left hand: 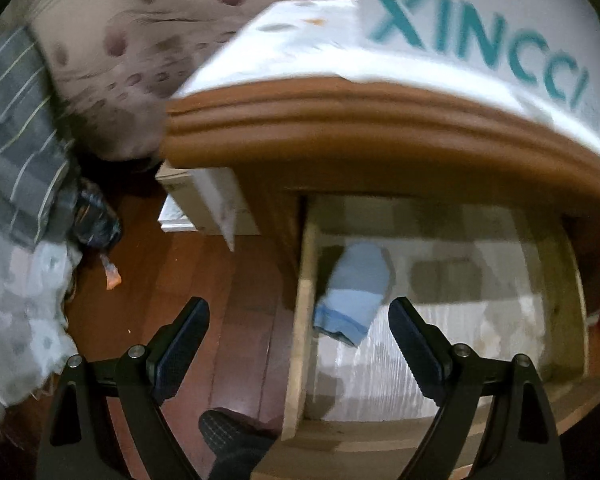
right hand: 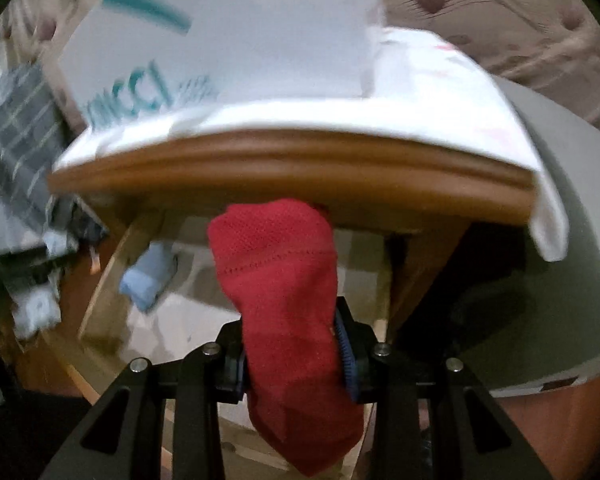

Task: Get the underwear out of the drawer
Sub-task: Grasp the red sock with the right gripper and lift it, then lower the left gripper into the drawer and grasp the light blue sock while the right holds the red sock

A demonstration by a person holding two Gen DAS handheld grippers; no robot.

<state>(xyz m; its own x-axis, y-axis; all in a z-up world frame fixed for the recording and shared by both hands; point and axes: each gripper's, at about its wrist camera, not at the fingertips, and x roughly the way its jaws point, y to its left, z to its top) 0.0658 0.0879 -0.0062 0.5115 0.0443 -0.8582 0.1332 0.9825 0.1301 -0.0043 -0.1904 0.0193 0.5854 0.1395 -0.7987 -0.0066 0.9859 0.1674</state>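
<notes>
Dark wooden flooring [left hand: 228,280] is showing beside a bedside cabinet whose drawer [left hand: 300,340] is standing pulled out under a moulded wooden top edge [left hand: 340,116]. Starting at the right claw [right hand: 294,354], its pads are pinching a red piece of underwear [right hand: 276,256], the cloth bunched between them and hanging out both above and below the grip, so this garment is looking lifted clear of the drawer floor. The left claw [left hand: 300,332] is standing wide open with nothing between its pads, hovering above the drawer's left wall and pointing down toward a light blue folded piece of underwear [left hand: 352,288], which is lying inside the drawer against that left wall on a pale lining. Further out, a white box with teal lettering [left hand: 480,40] is sitting on the cloth-covered cabinet top, and a padded, buttoned headboard [left hand: 140,40] is filling the background, with striped grey bedding [left hand: 16,128] at the left edge. Judging by this, the task is partly done: the red piece is in hand and coming out, while the blue one is not yet grasped and looks to be the left claw's target.
</notes>
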